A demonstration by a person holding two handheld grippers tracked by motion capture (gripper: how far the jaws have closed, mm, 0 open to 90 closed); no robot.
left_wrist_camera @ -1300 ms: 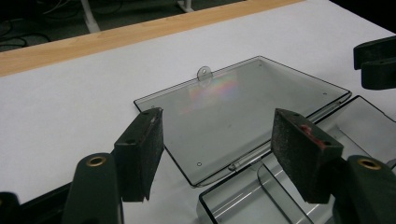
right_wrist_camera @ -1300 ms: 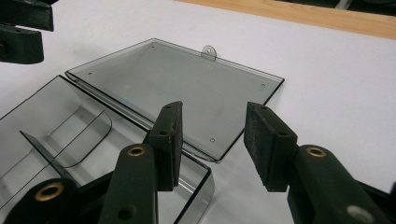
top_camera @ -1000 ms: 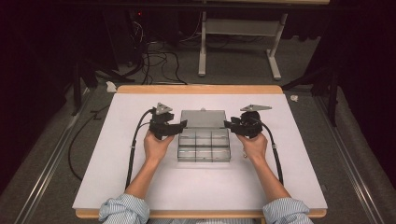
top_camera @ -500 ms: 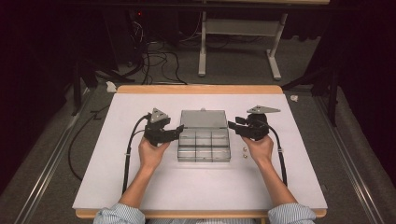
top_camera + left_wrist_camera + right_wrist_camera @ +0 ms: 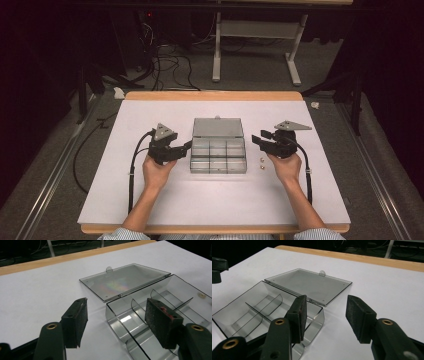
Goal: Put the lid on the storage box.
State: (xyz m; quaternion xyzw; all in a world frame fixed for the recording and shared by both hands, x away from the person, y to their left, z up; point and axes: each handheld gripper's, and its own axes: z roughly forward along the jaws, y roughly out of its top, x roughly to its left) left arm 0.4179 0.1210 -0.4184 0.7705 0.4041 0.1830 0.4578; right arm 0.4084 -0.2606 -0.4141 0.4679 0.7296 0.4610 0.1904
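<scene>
A: Where is the clear compartment box [image 5: 218,155] now?

B: In the middle of the desk [image 5: 150,210], open, with its lid [image 5: 218,127] folded flat on the far side of it. Its long axis runs from one hand to the other, and the dividers cut it into small cells.

A: And the grippers?

B: The left hand-held gripper [image 5: 186,145] sits just beside the box's left end, jaws apart and nothing between them; in the left gripper view one pad [image 5: 162,323] hangs over the near corner cell. The right hand-held gripper [image 5: 260,138] is a little farther off the box's right end; its jaws have just been opening and are empty too.

A: So which is nearer?

B: The left. Two small pale pieces [image 5: 261,164], possibly nuts or beads, lie just right of the box, nearest the right hand-held gripper. I would judge those the next pick.
</scene>
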